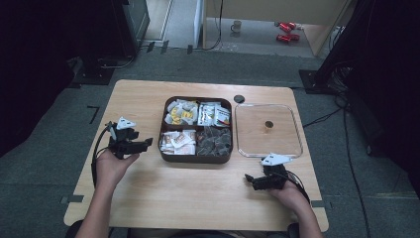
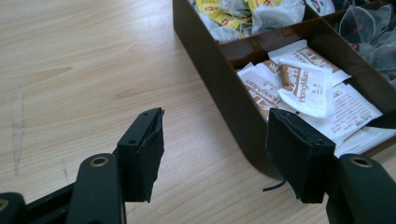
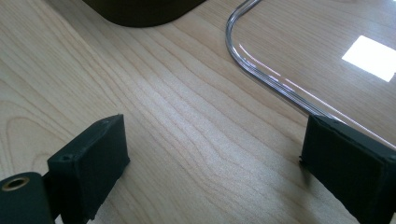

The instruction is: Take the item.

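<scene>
Right, risk first: the left gripper [image 1: 130, 144] sits at 9 o'clock of the brown box [image 1: 163, 148], fingers [image 2: 142, 154] wide apart and empty, and could snag that wall. The right gripper [image 1: 257, 181] at 6 o'clock of the clear lid [image 1: 296, 148], also spread and empty, might skid the lid along the bench [image 1: 198, 193].

The table [image 1: 148, 198] is pale wood with a smooth, soft shine and thin grain lines. The brown box [image 2: 224, 93] looks like glossy plastic. Inside it lie white paper packets [image 2: 299, 88] and crinkly see-through bags [image 2: 369, 32]. The clear lid [image 3: 280, 74] is shiny plastic or glass. The black pads [image 3: 98, 158] look matt and a bit rough.
</scene>
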The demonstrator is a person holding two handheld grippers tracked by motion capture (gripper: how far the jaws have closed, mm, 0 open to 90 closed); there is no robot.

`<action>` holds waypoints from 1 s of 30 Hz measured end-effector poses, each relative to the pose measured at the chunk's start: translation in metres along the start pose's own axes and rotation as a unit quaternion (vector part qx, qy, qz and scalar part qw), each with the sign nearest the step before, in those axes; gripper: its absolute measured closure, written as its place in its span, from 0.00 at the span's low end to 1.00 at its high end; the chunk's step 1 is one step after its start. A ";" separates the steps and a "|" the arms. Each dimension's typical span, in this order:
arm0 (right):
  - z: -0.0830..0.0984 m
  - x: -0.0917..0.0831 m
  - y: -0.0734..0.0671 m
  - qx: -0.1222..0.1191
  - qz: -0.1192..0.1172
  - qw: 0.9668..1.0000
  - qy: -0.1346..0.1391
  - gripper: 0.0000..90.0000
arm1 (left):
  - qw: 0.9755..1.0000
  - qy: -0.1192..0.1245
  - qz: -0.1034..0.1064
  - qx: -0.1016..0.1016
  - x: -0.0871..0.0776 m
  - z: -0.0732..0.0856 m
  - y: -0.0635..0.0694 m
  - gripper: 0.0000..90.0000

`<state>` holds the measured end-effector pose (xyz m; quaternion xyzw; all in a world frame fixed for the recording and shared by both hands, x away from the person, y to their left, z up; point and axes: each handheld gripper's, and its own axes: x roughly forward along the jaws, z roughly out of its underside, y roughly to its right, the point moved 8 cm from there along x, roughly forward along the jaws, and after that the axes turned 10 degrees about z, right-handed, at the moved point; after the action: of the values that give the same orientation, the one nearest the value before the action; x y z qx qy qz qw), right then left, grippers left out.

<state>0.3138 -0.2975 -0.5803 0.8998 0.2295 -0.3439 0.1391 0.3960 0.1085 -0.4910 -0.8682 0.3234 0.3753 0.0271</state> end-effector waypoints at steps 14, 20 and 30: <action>0.000 0.000 0.000 0.000 0.000 1.000 0.001 0.08 | 0.998 -0.018 0.032 0.041 0.015 -0.024 0.028 0.48; 0.000 0.000 0.000 0.000 0.000 1.000 0.000 0.08 | 0.997 -0.031 0.037 0.062 0.026 -0.029 0.036 0.47; 0.000 0.000 0.000 0.000 0.000 1.000 0.001 0.08 | 0.994 -0.071 0.040 0.068 0.047 -0.027 0.039 0.51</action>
<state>0.3139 -0.2974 -0.5803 0.9000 0.2295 -0.3435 0.1388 0.4149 0.0447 -0.4952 -0.8220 0.3798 0.4138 0.0941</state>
